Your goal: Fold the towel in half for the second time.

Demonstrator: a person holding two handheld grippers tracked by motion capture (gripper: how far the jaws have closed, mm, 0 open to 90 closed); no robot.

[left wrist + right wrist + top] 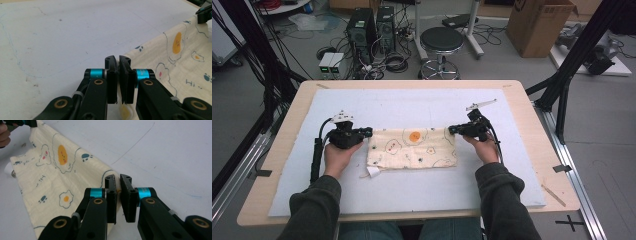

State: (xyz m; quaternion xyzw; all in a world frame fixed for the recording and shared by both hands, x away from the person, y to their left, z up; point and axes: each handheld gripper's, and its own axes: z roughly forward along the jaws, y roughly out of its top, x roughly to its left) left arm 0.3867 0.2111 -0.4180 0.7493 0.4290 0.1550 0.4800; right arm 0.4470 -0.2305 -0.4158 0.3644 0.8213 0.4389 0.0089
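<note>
Your left tool point(366, 132) is pinched shut on the cloth's point(412, 148) far left corner, jaws nearly pressed together with fabric between them. Your right tool point(453, 130) is clamped the same way on the cloth's far right corner. The cloth lies flat between them on the white mat point(412, 107) covering the table point(532, 125).

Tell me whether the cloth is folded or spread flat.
Folded, apparently: the cloth lies as a narrow band with a rounded far edge, pinched at both far corners by left gripper and right gripper.
</note>
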